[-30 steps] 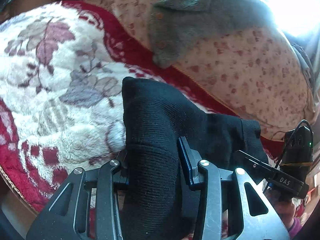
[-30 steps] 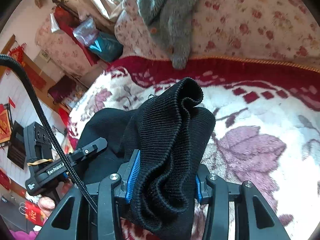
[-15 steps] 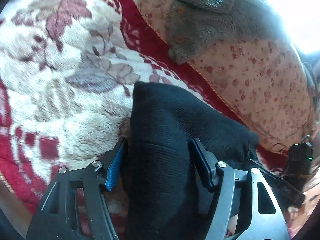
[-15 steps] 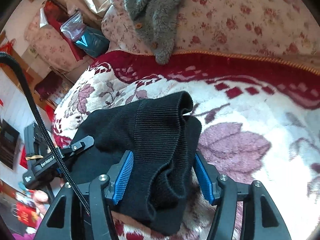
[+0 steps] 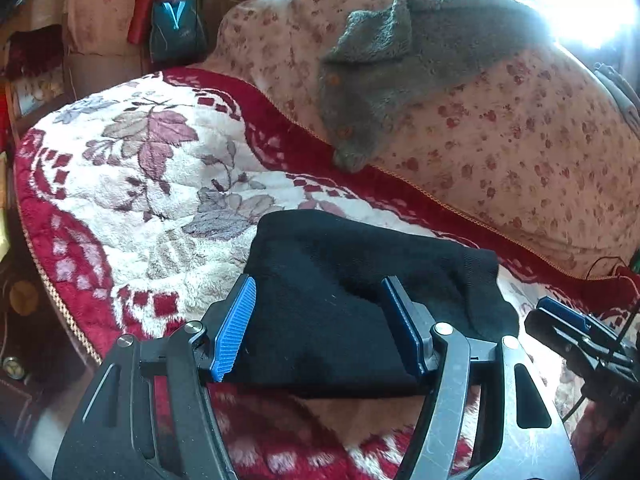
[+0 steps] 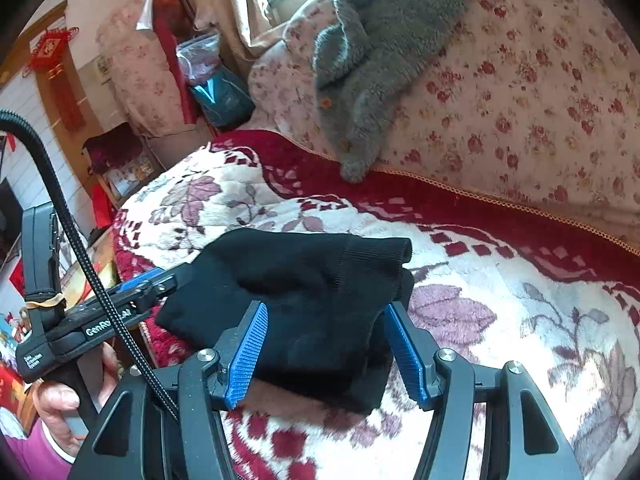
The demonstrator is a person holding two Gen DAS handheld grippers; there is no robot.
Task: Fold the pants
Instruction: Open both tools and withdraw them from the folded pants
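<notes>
The black knit pants lie folded into a compact bundle on the floral red-and-white blanket. My left gripper is open, its blue-padded fingers spread on either side of the bundle's near edge. In the right wrist view the pants show their ribbed waistband at the right end. My right gripper is open too, its fingers standing apart around the bundle's near right corner. The left gripper shows at the bundle's left side, held by a hand.
A grey fleece garment lies over a floral cushion behind the blanket. A teal bag sits at the far left. The bed's edge drops off at the left, with furniture and clutter beyond.
Both grippers have opened and let go of the pants. The bundle has dropped from a raised, bunched hold to lie flat on the blanket, and both grippers have drawn back a little.
</notes>
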